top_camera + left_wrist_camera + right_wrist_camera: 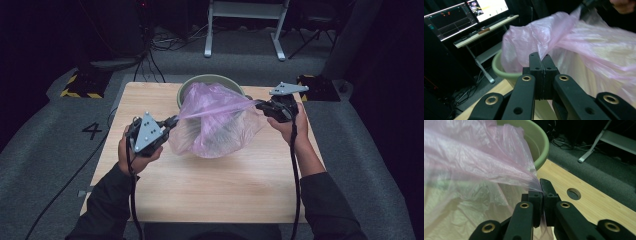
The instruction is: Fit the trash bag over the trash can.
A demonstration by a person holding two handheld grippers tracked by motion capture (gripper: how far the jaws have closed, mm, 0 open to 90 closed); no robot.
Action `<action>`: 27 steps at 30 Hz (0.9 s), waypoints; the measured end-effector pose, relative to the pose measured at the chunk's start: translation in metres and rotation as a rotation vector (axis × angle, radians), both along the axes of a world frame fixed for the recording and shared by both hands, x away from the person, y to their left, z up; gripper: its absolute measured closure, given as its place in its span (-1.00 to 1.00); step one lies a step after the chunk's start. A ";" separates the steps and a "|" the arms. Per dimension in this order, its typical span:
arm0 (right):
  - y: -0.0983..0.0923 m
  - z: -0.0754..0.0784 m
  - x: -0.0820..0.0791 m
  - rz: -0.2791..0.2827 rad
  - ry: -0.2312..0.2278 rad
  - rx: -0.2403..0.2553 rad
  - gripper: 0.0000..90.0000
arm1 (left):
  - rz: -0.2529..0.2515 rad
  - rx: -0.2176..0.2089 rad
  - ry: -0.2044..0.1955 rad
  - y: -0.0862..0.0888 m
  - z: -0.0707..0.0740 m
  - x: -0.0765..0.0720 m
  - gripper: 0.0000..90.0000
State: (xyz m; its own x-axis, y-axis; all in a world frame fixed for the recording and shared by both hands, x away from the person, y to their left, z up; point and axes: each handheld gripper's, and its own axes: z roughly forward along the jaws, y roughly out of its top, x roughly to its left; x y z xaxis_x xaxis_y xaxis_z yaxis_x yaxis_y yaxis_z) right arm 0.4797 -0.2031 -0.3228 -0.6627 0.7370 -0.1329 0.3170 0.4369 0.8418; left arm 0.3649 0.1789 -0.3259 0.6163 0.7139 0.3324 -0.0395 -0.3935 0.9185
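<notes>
A thin pink plastic bag (216, 122) hangs stretched between both grippers above the wooden table (210, 190). My left gripper (172, 121) is shut on the bag's left edge (544, 53), jaws pressed together. On the right, my right gripper (261, 106) is shut on the opposite edge (536, 186). Behind and partly inside the bag sits a pale green bowl (210, 82), its rim (540, 142) showing past the plastic, also seen as the bowl (501, 72) at the left gripper view's lower left. The bag's lower part rests on the table.
A round hole (573, 194) is cut in the table near the right gripper. A white desk frame (245, 25) stands on the carpet beyond. Monitors (461, 17) on a desk sit far off. Yellow-black floor blocks (80, 85) flank the table's far corners.
</notes>
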 end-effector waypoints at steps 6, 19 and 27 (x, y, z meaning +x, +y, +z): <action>0.007 -0.005 0.015 -0.005 0.029 -0.038 0.96 | 0.067 0.013 0.046 0.004 0.005 0.042 0.99; 0.016 -0.024 0.035 -0.016 0.061 -0.058 0.96 | 0.135 -0.089 0.248 0.020 -0.032 0.120 0.99; 0.020 -0.033 0.040 0.014 0.081 -0.039 0.98 | 0.105 -0.136 0.332 0.017 -0.053 0.140 0.99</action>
State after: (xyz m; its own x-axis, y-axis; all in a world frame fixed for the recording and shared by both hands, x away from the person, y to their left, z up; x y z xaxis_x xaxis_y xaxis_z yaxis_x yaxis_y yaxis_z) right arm 0.5194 -0.1835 -0.3559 -0.6824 0.7231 -0.1071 0.3771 0.4737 0.7958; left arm 0.5049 0.1957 -0.3790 0.5957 0.8028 0.0248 0.3032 -0.2533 0.9186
